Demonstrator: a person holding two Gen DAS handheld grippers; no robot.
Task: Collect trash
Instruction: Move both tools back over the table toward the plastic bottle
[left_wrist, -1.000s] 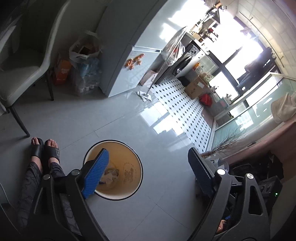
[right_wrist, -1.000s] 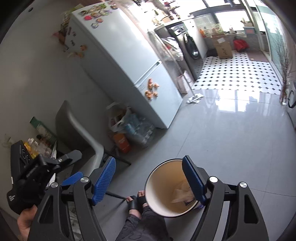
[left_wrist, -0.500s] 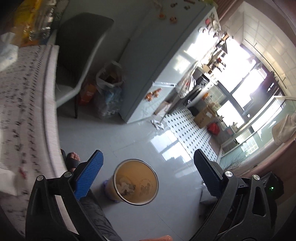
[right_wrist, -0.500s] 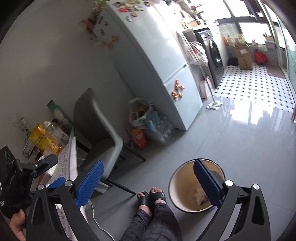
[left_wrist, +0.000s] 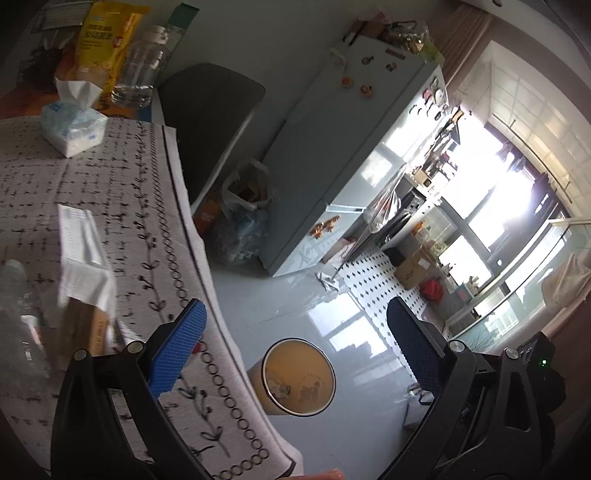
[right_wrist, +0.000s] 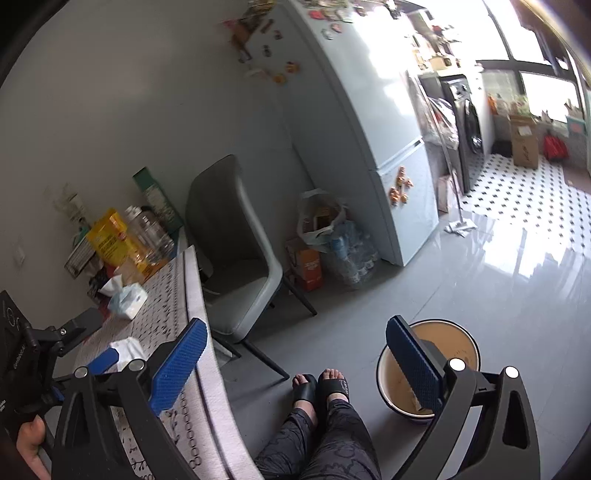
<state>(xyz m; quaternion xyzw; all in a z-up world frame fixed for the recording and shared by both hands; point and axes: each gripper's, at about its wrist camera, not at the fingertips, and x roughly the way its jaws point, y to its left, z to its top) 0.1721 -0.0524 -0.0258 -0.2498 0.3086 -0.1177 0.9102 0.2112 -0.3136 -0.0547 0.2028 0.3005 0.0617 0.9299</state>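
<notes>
Holding both tools spread and empty, my left tool (left_wrist: 295, 343) hangs over the surface (left_wrist: 155, 206) edge, above the bin (left_wrist: 299, 380).

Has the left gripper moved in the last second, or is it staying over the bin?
Yes. The left gripper has risen and swung away from the round cream trash bin toward the patterned tablecloth-covered table.

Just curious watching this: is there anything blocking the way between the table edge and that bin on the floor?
Nothing visible does. The trash bin stands open on bare floor right beside the table, and both the left gripper and right gripper are empty.
</notes>
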